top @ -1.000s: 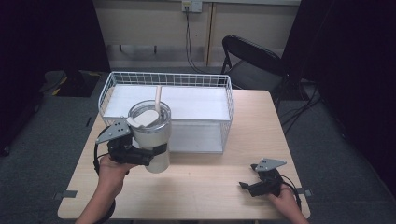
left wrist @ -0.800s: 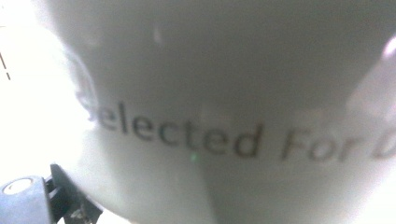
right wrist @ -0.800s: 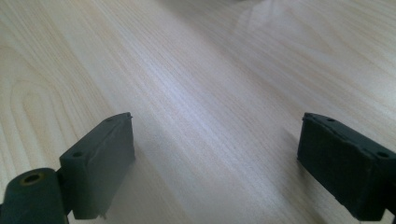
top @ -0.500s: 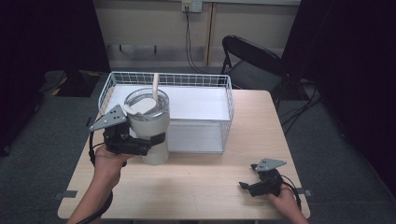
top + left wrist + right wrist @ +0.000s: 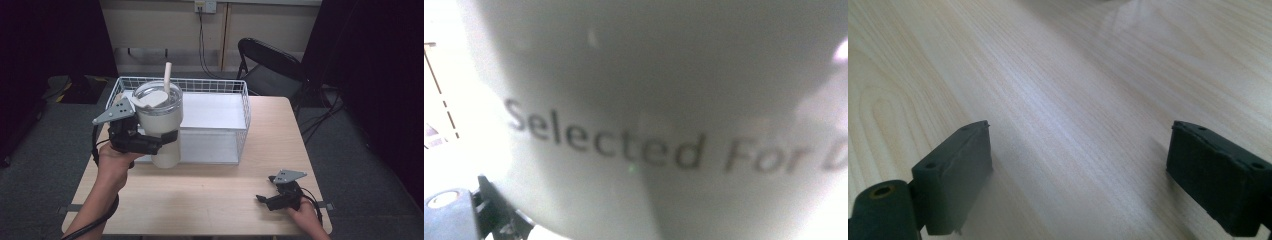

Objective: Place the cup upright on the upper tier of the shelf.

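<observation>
A large cream tumbler (image 5: pixel 159 125) with a clear lid and a pale straw (image 5: pixel 168 77) is held up at the left front corner of the white wire basket (image 5: pixel 215 84). My left gripper (image 5: pixel 162 140) is shut on the tumbler's body from the left. In the left gripper view the tumbler's wall (image 5: pixel 649 125) is very close, with blurred grey lettering on it. My right gripper (image 5: pixel 265 200) rests low on the wooden table (image 5: pixel 200 200) at the front right. Its jaws are open in the right gripper view (image 5: pixel 1078 175), with bare wood between them.
The wire basket, with a white liner, takes up the table's far half. A black folding chair (image 5: pixel 270 65) stands behind the table on the right. Bare tabletop (image 5: pixel 1048 75) lies between the two grippers.
My left gripper has raised the tumbler and carried it a little farther toward the basket. The right gripper has stayed where it was.
</observation>
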Tool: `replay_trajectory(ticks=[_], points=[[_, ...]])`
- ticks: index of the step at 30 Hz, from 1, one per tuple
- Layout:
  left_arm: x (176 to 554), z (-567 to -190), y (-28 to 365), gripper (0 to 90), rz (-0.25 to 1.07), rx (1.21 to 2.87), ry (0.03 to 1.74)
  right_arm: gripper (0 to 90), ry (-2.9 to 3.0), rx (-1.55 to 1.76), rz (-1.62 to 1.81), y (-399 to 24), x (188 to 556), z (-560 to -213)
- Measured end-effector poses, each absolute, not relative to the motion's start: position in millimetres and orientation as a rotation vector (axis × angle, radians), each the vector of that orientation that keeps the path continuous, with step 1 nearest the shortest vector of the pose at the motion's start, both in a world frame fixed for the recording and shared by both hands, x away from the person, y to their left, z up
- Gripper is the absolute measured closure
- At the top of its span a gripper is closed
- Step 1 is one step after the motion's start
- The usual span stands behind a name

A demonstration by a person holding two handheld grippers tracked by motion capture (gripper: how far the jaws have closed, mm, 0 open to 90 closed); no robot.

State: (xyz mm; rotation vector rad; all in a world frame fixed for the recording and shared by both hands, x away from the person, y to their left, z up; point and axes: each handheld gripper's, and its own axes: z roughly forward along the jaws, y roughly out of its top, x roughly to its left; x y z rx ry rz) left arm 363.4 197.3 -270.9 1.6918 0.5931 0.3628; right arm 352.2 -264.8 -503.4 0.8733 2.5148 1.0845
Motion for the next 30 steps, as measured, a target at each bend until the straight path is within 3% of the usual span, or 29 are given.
replay_trajectory(ticks=[30], points=[[385, -221, 192, 7.1, 0.429, 1.698, 0.590, 10.4, 2.512, 0.873, 1.085, -265, 352, -503]])
